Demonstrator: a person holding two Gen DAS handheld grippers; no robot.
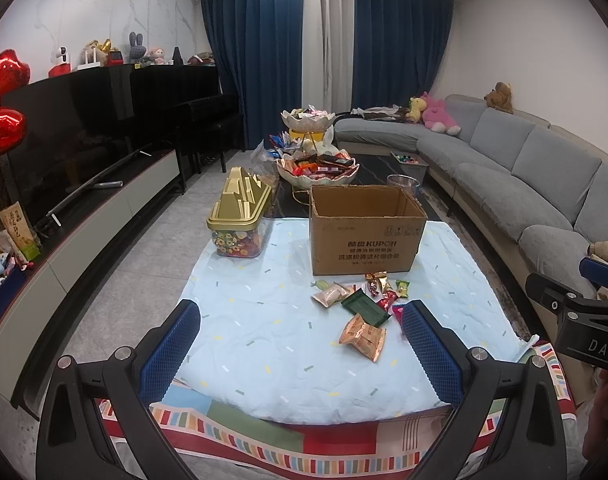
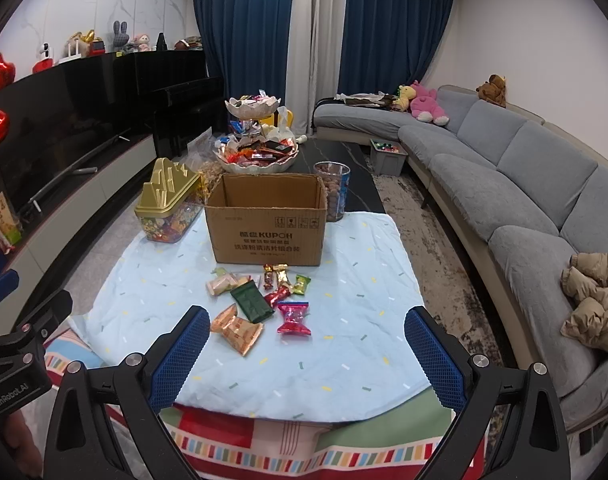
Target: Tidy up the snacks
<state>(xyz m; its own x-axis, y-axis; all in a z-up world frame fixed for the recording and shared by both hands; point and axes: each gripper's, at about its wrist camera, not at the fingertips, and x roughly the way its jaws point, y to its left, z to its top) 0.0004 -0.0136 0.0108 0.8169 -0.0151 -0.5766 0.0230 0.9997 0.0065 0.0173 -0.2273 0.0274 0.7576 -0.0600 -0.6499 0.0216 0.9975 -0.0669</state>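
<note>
Living-room clutter frames the work: a grey sofa (image 2: 515,168) along one side, a dark TV unit (image 1: 84,184) on the other, and between them a low table spread with a pale blue cloth (image 2: 264,360). Loose snacks (image 2: 260,300) lie in a small heap near the middle of the cloth, just in front of an open cardboard box (image 2: 268,220) that stands toward the far edge.

Both tools hover above the near edge of the cloth, holding nothing. The left gripper (image 1: 304,344) has its jaws spread wide, and so does the right gripper (image 2: 307,352); neither touches a packet.

The step in hand looks like the first pick. The orange packet (image 2: 238,330) and the pink twist-wrapped candy (image 2: 292,318) lie nearest and a little apart from the rest, so either would be a clean start. A low approach, closing on the puffed body of a packet rather than its flat crimped end, should keep it from sliding on the cloth. The dark green packet (image 2: 251,302) lies flat and may be harder to get under.

As for containers, the box shows no contents from these angles. Near the far left corner, a clear tub with a gold lid (image 2: 168,208) is packed with colourful sweets. Behind the box, a clear jar (image 2: 332,192) holds brown round pieces, and a tiered scalloped dish (image 2: 256,156) is heaped with wrapped treats.
</note>
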